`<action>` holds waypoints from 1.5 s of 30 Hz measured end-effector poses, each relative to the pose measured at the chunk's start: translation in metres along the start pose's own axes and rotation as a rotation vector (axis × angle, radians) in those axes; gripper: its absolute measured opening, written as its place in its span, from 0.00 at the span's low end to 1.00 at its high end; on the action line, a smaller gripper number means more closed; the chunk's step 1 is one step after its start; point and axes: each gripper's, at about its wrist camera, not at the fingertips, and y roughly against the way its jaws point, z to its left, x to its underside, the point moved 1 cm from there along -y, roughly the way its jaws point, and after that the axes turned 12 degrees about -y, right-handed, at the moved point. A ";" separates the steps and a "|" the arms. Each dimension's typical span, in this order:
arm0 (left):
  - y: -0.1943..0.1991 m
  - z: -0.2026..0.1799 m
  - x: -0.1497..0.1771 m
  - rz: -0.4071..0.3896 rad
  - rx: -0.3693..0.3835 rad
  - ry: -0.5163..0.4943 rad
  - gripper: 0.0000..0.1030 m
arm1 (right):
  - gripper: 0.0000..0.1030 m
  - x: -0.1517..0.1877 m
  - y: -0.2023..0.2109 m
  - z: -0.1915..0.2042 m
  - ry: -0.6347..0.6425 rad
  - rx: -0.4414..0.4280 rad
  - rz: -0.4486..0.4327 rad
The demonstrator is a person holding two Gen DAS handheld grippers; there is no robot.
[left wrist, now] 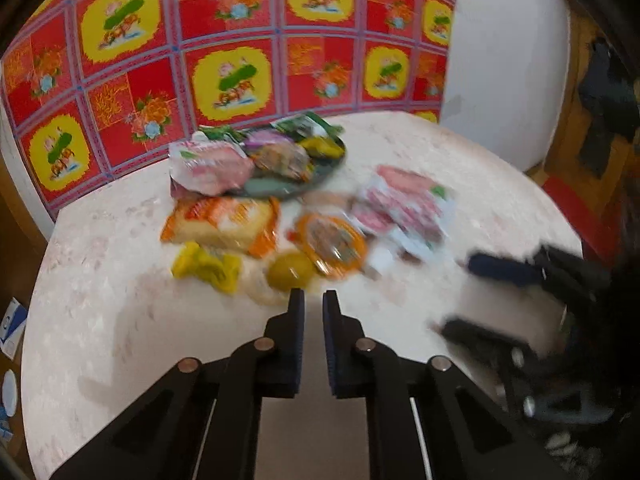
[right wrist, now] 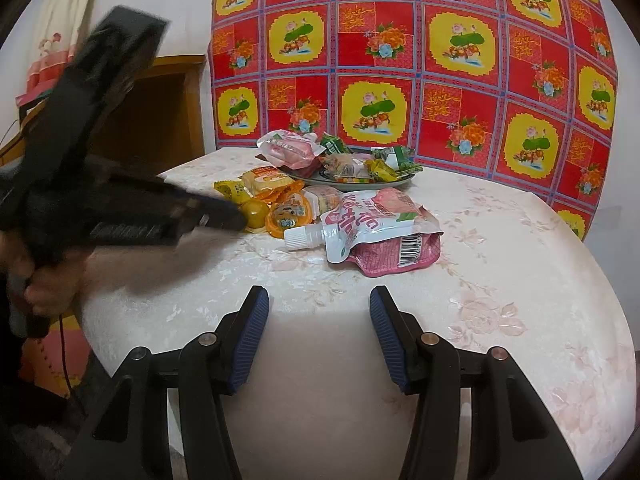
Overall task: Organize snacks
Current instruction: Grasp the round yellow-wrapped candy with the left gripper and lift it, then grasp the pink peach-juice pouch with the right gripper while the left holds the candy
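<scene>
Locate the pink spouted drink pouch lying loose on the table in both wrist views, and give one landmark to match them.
Left wrist view: the pink drink pouch lies right of centre, blurred, right of the orange jelly cup.
Right wrist view: the pouch lies at centre, white cap pointing left, in front of the plate.
Shared landmark: the plate of snacks by the red floral cloth.

My left view's smeared, snacks by the plate point(left wrist: 280, 188) unreadable; its far rim's buried under packets point(right wrist: 348, 164).
</scene>
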 end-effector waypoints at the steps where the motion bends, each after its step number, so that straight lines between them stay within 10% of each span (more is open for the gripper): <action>1: 0.004 -0.008 0.005 -0.001 -0.013 -0.021 0.09 | 0.53 0.000 0.000 0.000 0.000 0.000 0.000; 4: 0.013 -0.017 0.011 -0.021 -0.002 -0.027 0.10 | 0.54 0.000 0.000 0.000 -0.001 0.002 -0.004; 8: 0.013 -0.008 0.005 -0.042 -0.068 -0.023 0.42 | 0.55 -0.002 -0.003 0.003 -0.005 0.018 -0.007; 19: -0.026 0.015 -0.022 0.049 0.013 -0.066 0.38 | 0.55 0.000 -0.001 0.000 -0.001 0.004 -0.016; 45: 0.021 0.020 0.041 -0.118 -0.042 0.134 0.37 | 0.62 -0.013 0.004 0.007 0.008 0.000 0.057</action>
